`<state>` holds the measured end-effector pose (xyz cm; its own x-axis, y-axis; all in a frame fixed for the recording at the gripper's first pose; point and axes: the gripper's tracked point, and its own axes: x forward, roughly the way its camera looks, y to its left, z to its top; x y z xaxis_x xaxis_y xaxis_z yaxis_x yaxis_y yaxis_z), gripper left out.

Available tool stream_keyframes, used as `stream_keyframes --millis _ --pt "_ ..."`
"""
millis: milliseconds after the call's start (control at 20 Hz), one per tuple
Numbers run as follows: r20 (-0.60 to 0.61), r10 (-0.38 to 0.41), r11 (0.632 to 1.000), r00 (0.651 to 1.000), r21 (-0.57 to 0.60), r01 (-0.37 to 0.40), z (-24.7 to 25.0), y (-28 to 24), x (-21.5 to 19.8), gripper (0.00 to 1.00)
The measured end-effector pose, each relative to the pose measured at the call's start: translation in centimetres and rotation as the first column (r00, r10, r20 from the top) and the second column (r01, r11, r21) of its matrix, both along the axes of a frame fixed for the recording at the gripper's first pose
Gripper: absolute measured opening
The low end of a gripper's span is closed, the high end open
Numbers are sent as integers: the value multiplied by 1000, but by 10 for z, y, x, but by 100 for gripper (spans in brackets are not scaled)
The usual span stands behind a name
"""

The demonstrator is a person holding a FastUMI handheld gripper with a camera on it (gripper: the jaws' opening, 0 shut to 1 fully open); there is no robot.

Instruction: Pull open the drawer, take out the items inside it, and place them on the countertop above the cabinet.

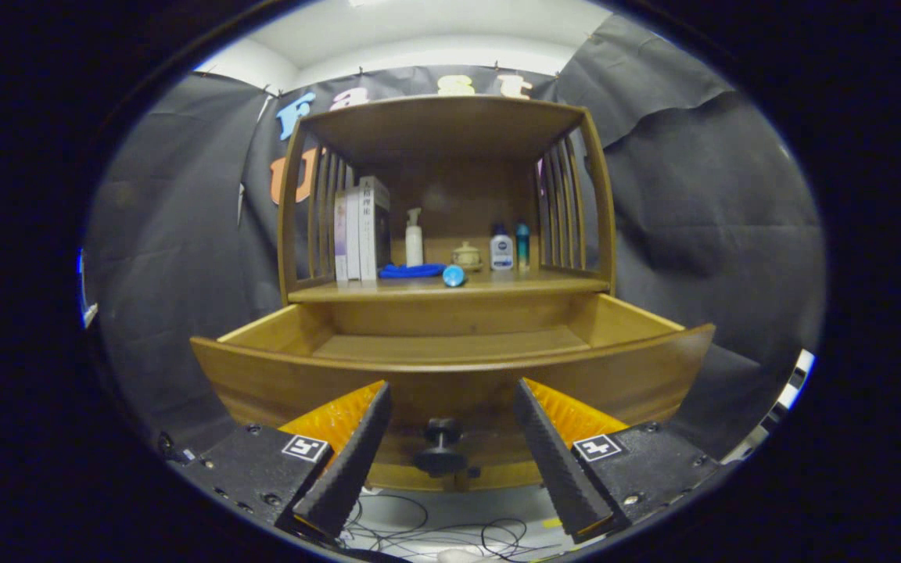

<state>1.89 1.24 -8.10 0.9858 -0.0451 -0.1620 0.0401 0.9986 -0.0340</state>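
Gripper (pixel 450 399) fingers were spread wide, holding nothing, low in the frame. Drawer (pixel 450 375) sat pulled open at centre, its dark knob (pixel 441 446) between the fingers, apart from both. Visible drawer floor looked bare. Above it, on the bench (pixel 513 286) of the wooden cabinet (pixel 450 125): books (pixel 360 231) at left, pump bottle (pixel 414 237), blue coiled item (pixel 411 271), small blue ball (pixel 454 275), lidded jar (pixel 466 255), white bottle (pixel 502 250), teal bottle (pixel 523 244). Cables (pixel 435 532) lay on the floor at bottom.
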Motion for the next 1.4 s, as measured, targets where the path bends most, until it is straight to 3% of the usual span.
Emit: stream_keyframes --millis 750,1400 --pt "37 -16 999 999 -33 17 -15 7 16 100" --pt "10 8 1000 1000 -21 -8 -17 5 60 99"
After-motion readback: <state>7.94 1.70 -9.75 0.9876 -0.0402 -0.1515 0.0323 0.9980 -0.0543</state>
